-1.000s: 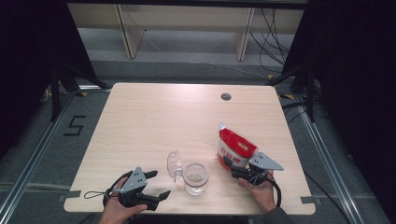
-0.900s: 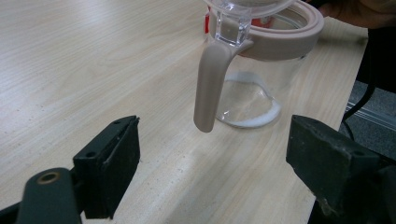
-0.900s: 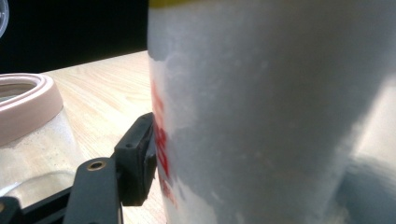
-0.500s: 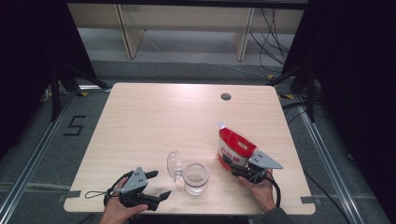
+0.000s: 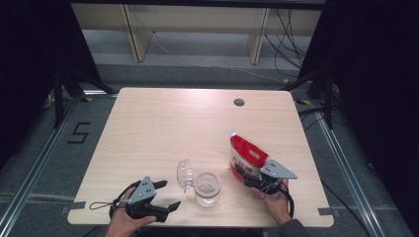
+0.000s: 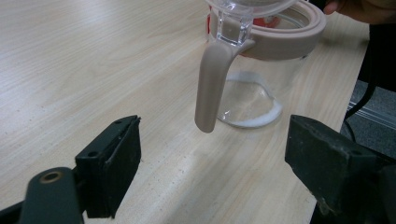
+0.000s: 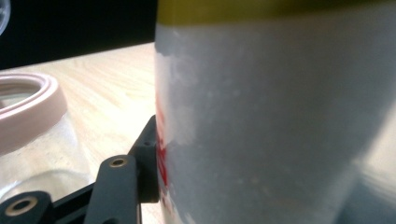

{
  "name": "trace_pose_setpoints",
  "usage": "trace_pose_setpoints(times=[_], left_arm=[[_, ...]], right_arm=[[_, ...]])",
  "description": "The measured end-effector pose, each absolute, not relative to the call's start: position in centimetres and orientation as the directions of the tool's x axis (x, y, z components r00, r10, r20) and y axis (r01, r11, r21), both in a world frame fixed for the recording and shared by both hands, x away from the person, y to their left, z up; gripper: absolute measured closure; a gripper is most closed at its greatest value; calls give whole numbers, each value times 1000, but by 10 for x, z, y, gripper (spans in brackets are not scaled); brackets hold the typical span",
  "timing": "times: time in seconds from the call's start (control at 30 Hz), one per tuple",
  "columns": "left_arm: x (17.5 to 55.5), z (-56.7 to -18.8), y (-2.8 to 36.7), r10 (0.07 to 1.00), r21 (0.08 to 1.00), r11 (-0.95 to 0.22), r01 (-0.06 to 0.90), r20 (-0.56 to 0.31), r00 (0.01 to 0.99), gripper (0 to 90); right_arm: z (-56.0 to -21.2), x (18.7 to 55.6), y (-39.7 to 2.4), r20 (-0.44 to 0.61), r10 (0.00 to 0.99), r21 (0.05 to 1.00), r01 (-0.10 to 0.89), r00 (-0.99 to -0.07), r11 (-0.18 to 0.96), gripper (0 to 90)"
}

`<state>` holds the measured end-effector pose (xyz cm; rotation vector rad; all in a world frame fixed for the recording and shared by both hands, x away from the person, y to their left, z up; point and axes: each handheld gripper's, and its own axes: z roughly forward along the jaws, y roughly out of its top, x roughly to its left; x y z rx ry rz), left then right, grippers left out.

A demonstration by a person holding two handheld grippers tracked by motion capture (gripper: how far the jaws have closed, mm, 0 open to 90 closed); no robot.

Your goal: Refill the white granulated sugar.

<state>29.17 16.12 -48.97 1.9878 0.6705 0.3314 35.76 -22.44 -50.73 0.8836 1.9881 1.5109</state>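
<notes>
The bench [image 5: 163,133] is pale matt wood-grain laminate, the jar [image 6: 261,88] clear glossy glass or plastic (hard to tell which) with a smooth matt pinkish rim, the pouch [image 5: 246,157] shiny red-and-white film, the fingers [image 6: 109,163] matt black plastic.

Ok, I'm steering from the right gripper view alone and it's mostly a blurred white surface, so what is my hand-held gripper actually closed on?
Observer: A red and white pouch with a white spout, held upright in the right hand-held gripper near the table's right front.
Operator: And the pink ring at my left edge?
Observer: It is the rim of a clear glass jar; its clear lid is flipped open, tilted up on the side away from the pouch.
Operator: Where's the other gripper?
Observer: The left hand-held gripper sits open near the wooden table's front edge, jaws spread and facing the jar's pink latch tab, touching nothing.
</notes>
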Motion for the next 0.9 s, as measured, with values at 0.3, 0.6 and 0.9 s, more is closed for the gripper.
trace_pose_setpoints(times=[0.3,0.6,0.9], left_arm=[[292,-490,162,585,873,-366,323,-54,809,181],[291,-490,162,596,872,-357,334,-63,801,181],[291,-490,162,603,869,-355,345,-69,795,181]], right_arm=[[-495,349,-222,-108,713,953,132,-693,273,473],[-463,320,-227,-263,683,912,55,-681,406,475],[-440,298,-230,-463,619,826,-56,-635,561,476]])
